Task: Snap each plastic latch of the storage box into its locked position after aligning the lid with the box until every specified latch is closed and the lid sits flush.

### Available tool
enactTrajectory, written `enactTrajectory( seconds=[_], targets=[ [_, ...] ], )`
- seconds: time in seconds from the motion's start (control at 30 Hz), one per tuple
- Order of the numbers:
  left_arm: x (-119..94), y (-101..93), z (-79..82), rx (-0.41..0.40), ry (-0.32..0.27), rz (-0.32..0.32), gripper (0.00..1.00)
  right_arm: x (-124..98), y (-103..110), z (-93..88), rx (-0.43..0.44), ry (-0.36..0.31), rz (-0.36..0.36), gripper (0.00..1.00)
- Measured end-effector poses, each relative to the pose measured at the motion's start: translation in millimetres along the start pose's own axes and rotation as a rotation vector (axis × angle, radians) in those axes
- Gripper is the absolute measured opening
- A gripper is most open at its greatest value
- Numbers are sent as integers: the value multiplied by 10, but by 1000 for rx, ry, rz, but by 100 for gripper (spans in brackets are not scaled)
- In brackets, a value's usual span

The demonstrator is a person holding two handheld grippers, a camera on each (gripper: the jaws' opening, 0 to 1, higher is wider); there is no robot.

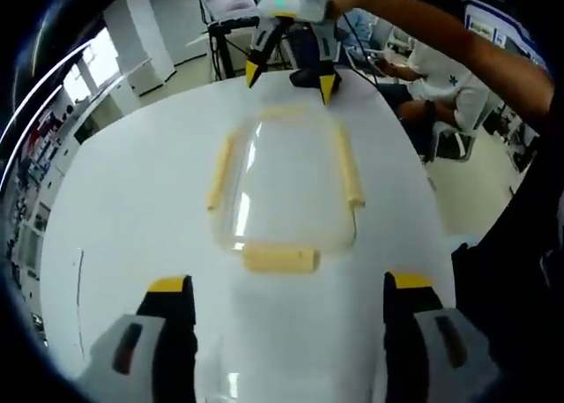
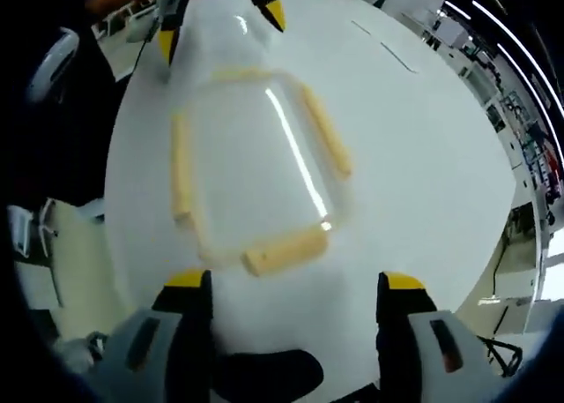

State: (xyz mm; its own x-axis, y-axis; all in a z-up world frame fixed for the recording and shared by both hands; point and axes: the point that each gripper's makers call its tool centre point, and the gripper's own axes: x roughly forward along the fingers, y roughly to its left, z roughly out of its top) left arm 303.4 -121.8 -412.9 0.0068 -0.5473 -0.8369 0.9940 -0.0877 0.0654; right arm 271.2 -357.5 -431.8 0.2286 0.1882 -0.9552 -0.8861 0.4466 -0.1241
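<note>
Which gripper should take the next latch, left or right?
Either, probably: each gripper faces its own end latch. The left gripper is open before one end latch of the box; the right gripper, also open, faces the opposite latch.

A round white table (image 1: 132, 209) takes up most of the floor here, its top glossy under the ceiling lights. Beyond its far edge a person in a white shirt (image 1: 441, 77) sits on a chair. On the other side, shelving (image 2: 529, 130) lines the wall, and a pale chair (image 2: 53, 244) stands beside the table.
</note>
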Motion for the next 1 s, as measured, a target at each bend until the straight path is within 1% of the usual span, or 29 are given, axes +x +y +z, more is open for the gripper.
enactTrajectory(
  seconds=[0.07,0.17,0.27,0.37,0.4,0.53,0.63,0.7,0.77,0.9,0.97,1.0],
  targets=[
    [19,31,18,-7,-4,-3,84,-31,-6,49,-22,-4,5,71],
    [52,60,29,-35,-14,-23,78,-33,-2,99,-53,-1,22,65],
    [110,55,-11,-24,4,-28,78,12,12,91,-70,16,43,64],
    [121,32,-10,-25,4,-37,76,71,7,44,-83,47,62,63],
    [124,31,-6,-25,5,-38,74,74,7,43,-84,47,65,61],
    [130,52,27,-36,-3,-45,72,91,29,79,-96,33,86,56],
    [154,48,43,-52,-7,-64,70,127,48,69,-110,39,111,54],
    [173,24,18,-51,10,-83,66,139,70,66,-120,37,125,52],
    [192,35,-2,-35,15,-78,65,140,78,73,-135,31,128,52],
    [213,44,-49,-27,32,-95,56,149,123,98,-177,29,145,51],
    [226,55,-54,-30,30,-97,57,153,148,118,-191,28,155,50],
    [232,61,-55,-30,30,-96,57,156,162,131,-197,27,162,48]
  ],
)
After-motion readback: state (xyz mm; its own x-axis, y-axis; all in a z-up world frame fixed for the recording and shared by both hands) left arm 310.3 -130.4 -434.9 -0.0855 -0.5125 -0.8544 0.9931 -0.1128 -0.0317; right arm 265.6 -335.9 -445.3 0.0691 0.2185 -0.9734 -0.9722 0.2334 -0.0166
